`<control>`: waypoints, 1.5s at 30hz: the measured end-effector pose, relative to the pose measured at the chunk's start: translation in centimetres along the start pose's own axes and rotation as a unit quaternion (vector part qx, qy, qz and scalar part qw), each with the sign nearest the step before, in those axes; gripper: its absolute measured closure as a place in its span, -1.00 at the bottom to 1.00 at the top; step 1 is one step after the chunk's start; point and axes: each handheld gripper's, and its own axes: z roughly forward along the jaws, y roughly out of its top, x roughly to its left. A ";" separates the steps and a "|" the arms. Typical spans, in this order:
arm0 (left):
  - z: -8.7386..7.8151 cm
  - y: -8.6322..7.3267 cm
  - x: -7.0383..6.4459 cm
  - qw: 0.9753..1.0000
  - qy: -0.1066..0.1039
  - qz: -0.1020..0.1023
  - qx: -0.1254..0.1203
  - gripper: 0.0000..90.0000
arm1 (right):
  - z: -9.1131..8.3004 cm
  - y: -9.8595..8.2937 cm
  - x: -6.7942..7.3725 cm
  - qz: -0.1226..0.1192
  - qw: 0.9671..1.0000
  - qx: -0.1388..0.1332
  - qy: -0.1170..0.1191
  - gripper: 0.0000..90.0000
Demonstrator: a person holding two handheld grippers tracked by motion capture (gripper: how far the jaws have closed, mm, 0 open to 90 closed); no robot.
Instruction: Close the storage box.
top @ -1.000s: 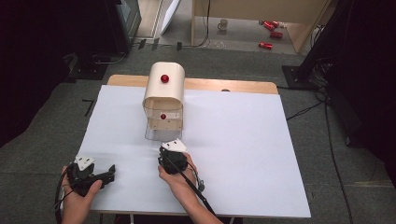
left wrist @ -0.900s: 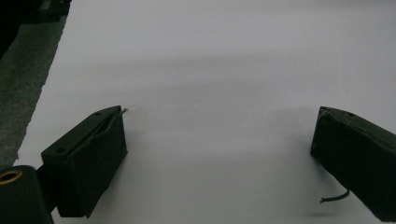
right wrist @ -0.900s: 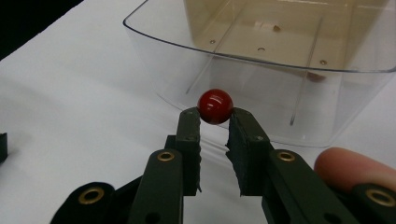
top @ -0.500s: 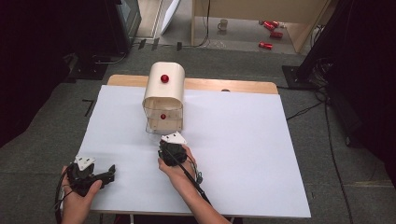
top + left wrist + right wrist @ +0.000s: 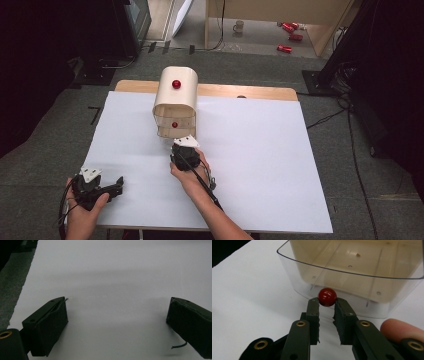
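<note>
- Where the frame of the high view met its lower left corner, the left gripper point(image 5: 95, 186) rested in a hand point(image 5: 82, 212) on the white sheet point(image 5: 260, 165); in the left gripper view its two black jaws stood wide apart, with bare sheet between them and nothing held.
- Just left of centre in the high view, the right gripper point(image 5: 184, 148) pointed toward the top of the frame, carried by a hand point(image 5: 190, 172) whose forearm entered from the bottom edge.
- In the right gripper view, the right gripper's jaws were drawn close together on the small red knob point(image 5: 327, 297), one pad touching each side of it.
- That knob sat at the middle of the front wall of a clear drawer point(image 5: 352, 277), which occupied the upper half of the frame and stood pulled out, its inside visible.
- Above centre in the high view, the drawer belonged to a cream round-topped cabinet point(image 5: 175, 95), which bore a second red knob point(image 5: 176, 83) higher up.
- The wooden table edge point(image 5: 250, 91) showed beyond the sheet.
</note>
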 end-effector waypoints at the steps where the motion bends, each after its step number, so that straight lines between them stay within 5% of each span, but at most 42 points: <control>1: 0.0 0.0 0.0 1.000 0.000 0.000 0.000 -0.92 | 0.2 0.1 -0.1 0.001 1.000 0.000 -0.001 0.68; 24: 0.0 0.0 0.0 1.000 0.000 0.000 0.001 -0.92 | 1.4 1.2 -0.7 -0.006 1.000 0.002 -0.009 0.67; 26: 0.0 0.0 0.0 1.000 0.000 0.000 0.001 -0.92 | 1.3 1.2 -0.7 -0.005 1.000 0.001 -0.008 0.57; 27: 0.0 0.0 0.0 1.000 0.000 0.001 0.001 -0.92 | 1.1 1.3 -0.7 -0.002 1.000 0.004 0.012 0.32; 30: 0.0 0.0 0.0 1.000 0.000 0.001 0.001 -0.92 | 0.7 1.3 -0.5 -0.013 1.000 0.008 0.017 0.10; 31: 0.0 0.0 0.0 1.000 0.000 0.000 0.001 -0.92 | 0.3 1.3 -0.5 -0.022 0.999 0.016 0.029 -0.14; 32: 0.0 0.0 0.0 1.000 0.000 0.000 0.001 -0.92 | 0.3 1.3 -0.5 -0.022 0.999 0.016 0.029 -0.14; 35: 0.0 0.0 0.0 1.000 0.000 0.001 0.001 -0.92 | -0.7 1.3 -0.8 -0.034 0.998 0.025 0.037 -0.59; 45: 0.0 0.0 0.0 1.000 0.000 -0.001 0.000 -0.92 | -4.1 0.6 -3.3 -0.050 0.998 0.019 0.032 -0.79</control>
